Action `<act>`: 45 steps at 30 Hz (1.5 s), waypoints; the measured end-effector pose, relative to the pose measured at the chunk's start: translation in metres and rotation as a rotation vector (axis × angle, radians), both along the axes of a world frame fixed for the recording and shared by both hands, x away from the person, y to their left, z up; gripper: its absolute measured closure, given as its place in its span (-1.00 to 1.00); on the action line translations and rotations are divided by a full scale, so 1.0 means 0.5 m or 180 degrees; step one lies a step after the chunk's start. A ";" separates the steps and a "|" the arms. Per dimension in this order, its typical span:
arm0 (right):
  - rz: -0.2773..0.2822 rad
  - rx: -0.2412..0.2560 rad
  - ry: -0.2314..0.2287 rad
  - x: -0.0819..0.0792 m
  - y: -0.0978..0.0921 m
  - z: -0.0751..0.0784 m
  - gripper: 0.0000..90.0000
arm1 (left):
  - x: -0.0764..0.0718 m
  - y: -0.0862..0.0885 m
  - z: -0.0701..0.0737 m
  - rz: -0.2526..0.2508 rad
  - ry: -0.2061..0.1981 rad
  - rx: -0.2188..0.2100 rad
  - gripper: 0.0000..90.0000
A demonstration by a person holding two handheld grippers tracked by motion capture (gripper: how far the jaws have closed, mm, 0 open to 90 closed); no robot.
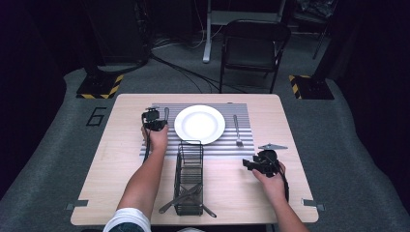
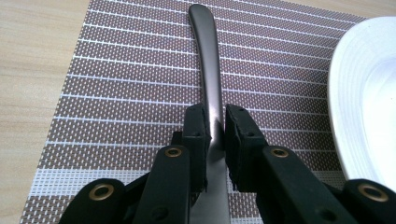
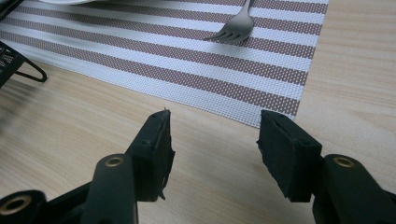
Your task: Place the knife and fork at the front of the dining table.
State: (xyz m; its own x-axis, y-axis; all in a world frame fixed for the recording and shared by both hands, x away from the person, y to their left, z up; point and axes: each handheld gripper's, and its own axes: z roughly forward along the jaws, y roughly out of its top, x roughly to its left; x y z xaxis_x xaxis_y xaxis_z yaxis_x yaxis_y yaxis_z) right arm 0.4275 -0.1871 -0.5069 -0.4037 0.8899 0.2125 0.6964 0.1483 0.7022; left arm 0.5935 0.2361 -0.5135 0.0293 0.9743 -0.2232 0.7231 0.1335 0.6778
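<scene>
the left gripper (image 2: 215,135) sits over the left part of the striped placemat (image 2: 116,93), its jaws pinched tight on a metal utensil handle (image 2: 208,60) that runs away from the camera; which utensil it is cannot be told. bare mat lies open to the handle's left, while the white plate (image 2: 364,93) has its rim close on the right. in the high view the wire caddy (image 1: 189,176) stands at the table's middle, below the plate. a fork (image 3: 238,25) lies on the mat's right part, tines toward the near edge. the right gripper (image 3: 212,144) hovers over bare wood off the mat's corner, jaws wide apart and empty, with free table all round.
</scene>
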 end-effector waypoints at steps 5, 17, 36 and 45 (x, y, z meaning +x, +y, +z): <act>0.0014 -0.0013 0.0005 0.000 0.001 0.000 -0.02 | -0.005 0.006 0.006 -0.0066 -0.0004 0.0005 0.63; 0.0010 -0.0034 -0.0023 0.000 -0.001 0.001 -0.03 | -0.037 0.041 0.053 -0.0193 -0.0231 -0.0047 0.24; 0.0007 -0.0059 -0.0023 0.004 0.005 -0.002 -0.04 | -0.084 0.092 0.107 -0.0525 -0.0265 0.0120 0.02; -0.0004 -0.0063 -0.0037 0.002 0.011 0.004 -0.04 | -0.125 0.109 0.161 -0.0771 -0.0351 0.0112 -0.04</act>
